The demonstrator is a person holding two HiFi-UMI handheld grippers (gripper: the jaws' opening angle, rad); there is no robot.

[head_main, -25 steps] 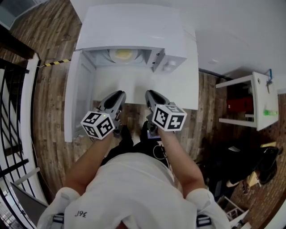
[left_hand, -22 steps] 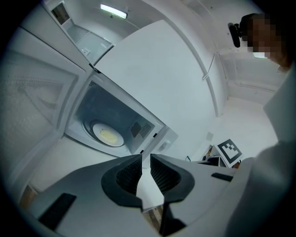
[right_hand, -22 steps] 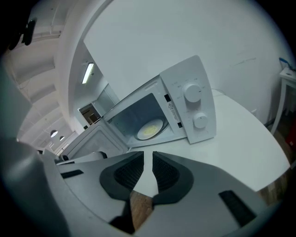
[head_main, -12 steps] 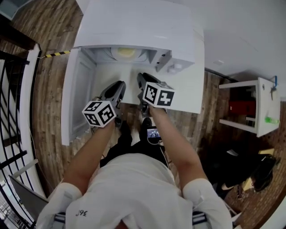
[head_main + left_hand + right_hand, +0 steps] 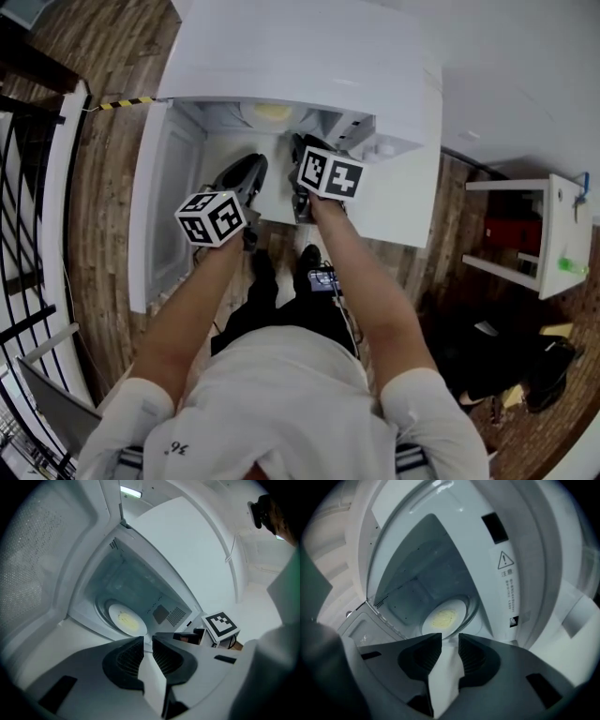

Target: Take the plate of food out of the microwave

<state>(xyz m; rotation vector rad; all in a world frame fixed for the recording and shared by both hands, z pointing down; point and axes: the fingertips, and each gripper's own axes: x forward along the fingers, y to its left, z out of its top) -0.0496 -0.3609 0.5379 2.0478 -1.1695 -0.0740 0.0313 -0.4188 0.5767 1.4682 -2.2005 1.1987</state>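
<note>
Sitting inside the microwave, plate lies beyond left tool.

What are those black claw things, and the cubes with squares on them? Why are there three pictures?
A person holds a grabbing tool in each hand; the cubes are part of those tools. One picture looks down from the person's head. The other two come from cameras riding on each tool. The left gripper and right gripper point into an open microwave with a plate of food inside. Neither holds anything: the left jaws are slightly apart, and the right jaws have just been opening.
</note>
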